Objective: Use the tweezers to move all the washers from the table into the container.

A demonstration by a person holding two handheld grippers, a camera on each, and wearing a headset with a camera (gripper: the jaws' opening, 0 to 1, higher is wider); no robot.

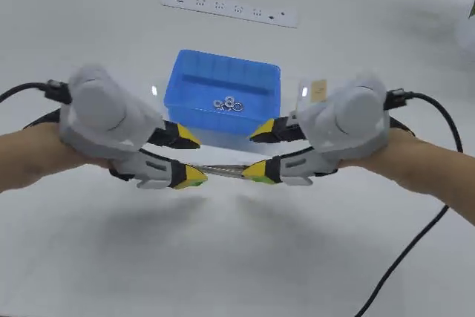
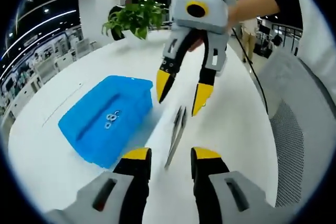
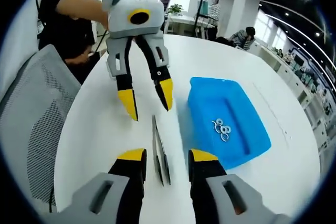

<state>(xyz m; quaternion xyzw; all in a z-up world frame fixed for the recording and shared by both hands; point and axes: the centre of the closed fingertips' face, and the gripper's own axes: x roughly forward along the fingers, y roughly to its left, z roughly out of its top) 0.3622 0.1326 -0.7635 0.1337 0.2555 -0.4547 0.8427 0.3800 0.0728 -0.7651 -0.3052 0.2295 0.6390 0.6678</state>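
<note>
Here slim steel tweezers (image 1: 223, 171) lie lengthwise between left gripper (image 1: 191, 157) and right gripper (image 1: 256, 152) — both agape, empty, equally near.

Tweezers (image 3: 158, 148) lie between the right gripper's (image 3: 167, 157) spread fingers (image 3: 131, 157), with perhaps four washers (image 3: 222, 128) in the blue container (image 3: 251, 150).

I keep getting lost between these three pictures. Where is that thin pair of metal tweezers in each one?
Head view: the thin metal tweezers lie at the centre, just below the blue plastic container.
Left gripper view: tweezers at the centre, right of the container.
Right gripper view: tweezers low at the centre, left of the container.
Shared landmark: the blue container.
</note>
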